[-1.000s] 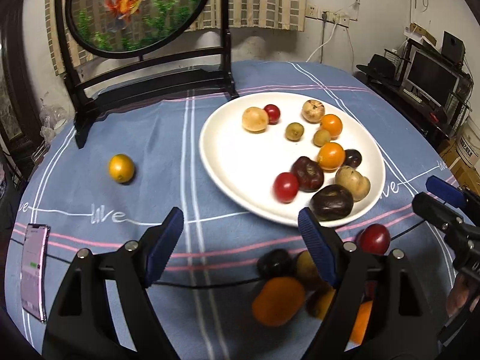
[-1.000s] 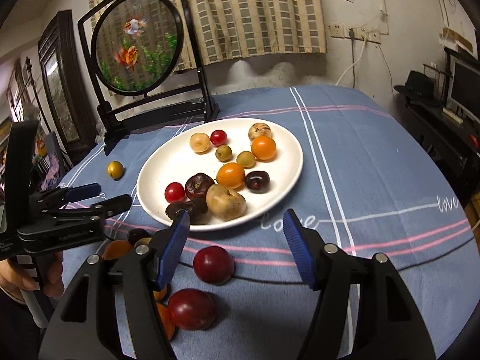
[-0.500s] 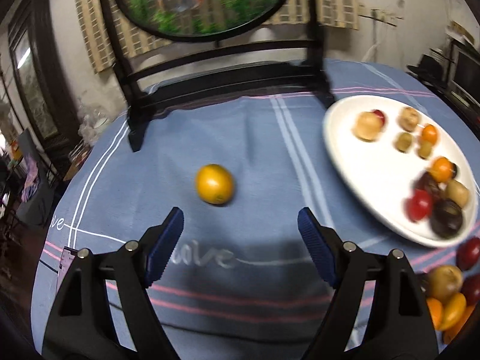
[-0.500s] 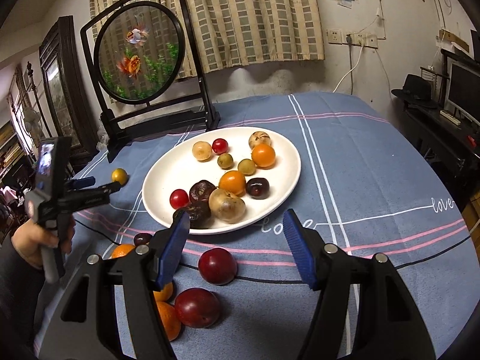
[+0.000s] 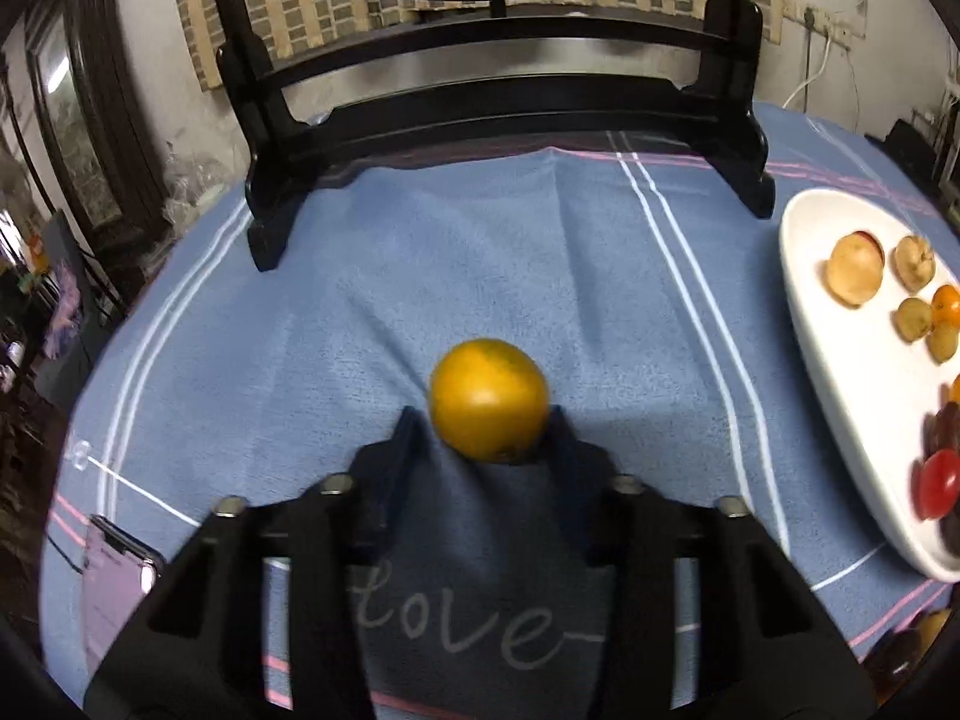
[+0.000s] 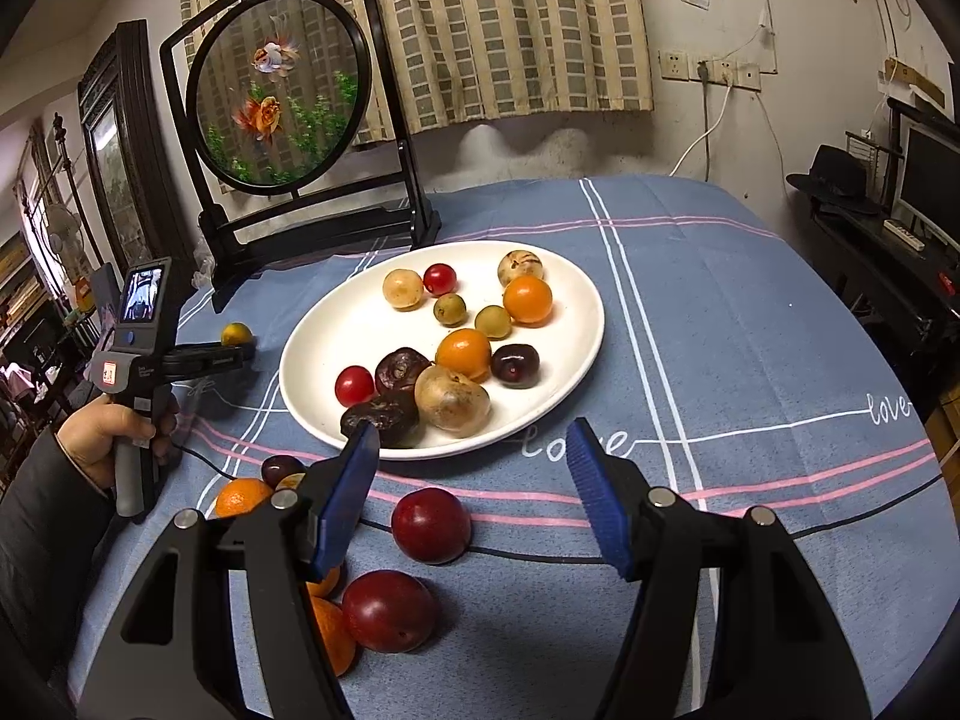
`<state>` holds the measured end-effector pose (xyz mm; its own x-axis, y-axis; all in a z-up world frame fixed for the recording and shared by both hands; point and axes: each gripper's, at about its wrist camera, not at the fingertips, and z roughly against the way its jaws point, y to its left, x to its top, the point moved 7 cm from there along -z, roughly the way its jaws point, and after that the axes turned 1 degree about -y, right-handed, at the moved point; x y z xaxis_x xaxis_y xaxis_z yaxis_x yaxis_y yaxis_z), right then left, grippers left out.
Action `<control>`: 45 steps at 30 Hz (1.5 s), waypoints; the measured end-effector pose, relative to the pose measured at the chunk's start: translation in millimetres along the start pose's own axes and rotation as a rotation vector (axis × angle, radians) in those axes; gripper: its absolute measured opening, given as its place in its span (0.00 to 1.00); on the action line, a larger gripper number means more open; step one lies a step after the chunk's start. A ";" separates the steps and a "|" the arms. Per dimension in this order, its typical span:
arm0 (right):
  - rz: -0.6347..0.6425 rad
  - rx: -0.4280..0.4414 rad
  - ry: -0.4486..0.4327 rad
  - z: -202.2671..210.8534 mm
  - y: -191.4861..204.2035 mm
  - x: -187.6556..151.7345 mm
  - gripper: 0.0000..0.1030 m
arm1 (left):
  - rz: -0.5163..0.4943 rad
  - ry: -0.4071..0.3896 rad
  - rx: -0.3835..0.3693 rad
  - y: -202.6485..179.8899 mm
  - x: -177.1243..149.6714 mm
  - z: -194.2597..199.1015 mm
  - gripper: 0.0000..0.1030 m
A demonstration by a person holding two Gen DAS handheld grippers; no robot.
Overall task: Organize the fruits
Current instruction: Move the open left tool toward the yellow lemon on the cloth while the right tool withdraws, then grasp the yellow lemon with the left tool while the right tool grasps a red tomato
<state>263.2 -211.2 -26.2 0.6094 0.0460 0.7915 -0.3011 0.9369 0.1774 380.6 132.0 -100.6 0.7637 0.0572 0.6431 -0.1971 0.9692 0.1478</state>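
Left tongs [image 5: 487, 420]: a second ago spread wide over the plate's near rim, half a second ago swung toward the lone yellow-orange fruit [image 5: 489, 399]; now clenched on it, one finger at each flank, fruit still on the blue-clothed surface [image 5: 420, 276], well apart from the white plate [image 5: 840, 372]. Judgement: grasp made, lift and carry to plate remain. Plate holds about a dozen fruits. Right tongs [image 6: 474, 480]: released, unchanged, hovering over the near rim of the plate; red plum [image 6: 430, 523] lies below between the fingers, a second plum [image 6: 389, 610] and oranges still loose nearby.
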 end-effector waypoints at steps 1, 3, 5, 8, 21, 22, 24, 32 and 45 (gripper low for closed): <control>0.001 0.008 0.005 -0.2 1.0 -0.5 0.64 | -0.018 0.001 0.008 -1.5 -1.0 1.7 0.37; 0.008 0.012 0.024 -1.2 2.2 -2.1 0.64 | -0.024 -0.003 0.012 -2.0 -3.9 7.9 0.36; 0.018 0.006 0.051 -3.1 1.2 -4.0 0.64 | -0.002 -0.006 -0.010 -0.5 -5.8 17.0 0.36; 0.014 0.033 0.102 -7.3 1.8 -9.7 0.64 | 0.029 -0.017 -0.104 -9.6 -11.3 46.7 0.36; 0.037 0.024 0.238 -42.1 19.2 -41.1 0.56 | -0.143 -0.132 -0.304 -103.9 -47.7 155.2 0.36; 0.026 0.028 0.252 -46.5 19.3 -43.1 0.51 | -0.148 -0.134 -0.314 -107.7 -49.4 158.5 0.36; 0.014 0.025 0.285 -55.9 20.4 -47.6 0.42 | -0.160 -0.146 -0.320 -112.0 -50.5 163.0 0.35; 0.011 0.009 0.273 -56.6 20.5 -47.7 0.38 | -0.152 -0.145 -0.336 -105.4 -53.6 165.0 0.34; -0.022 0.032 0.212 -34.4 12.3 -34.2 0.38 | -0.073 -0.017 -0.248 -33.1 -89.3 128.4 0.54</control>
<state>263.9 -189.3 -71.2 0.7553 0.1008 0.6475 -0.3073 0.9272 0.2141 240.0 64.0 -66.4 0.7592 -0.0175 0.6506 0.0167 0.9998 0.0074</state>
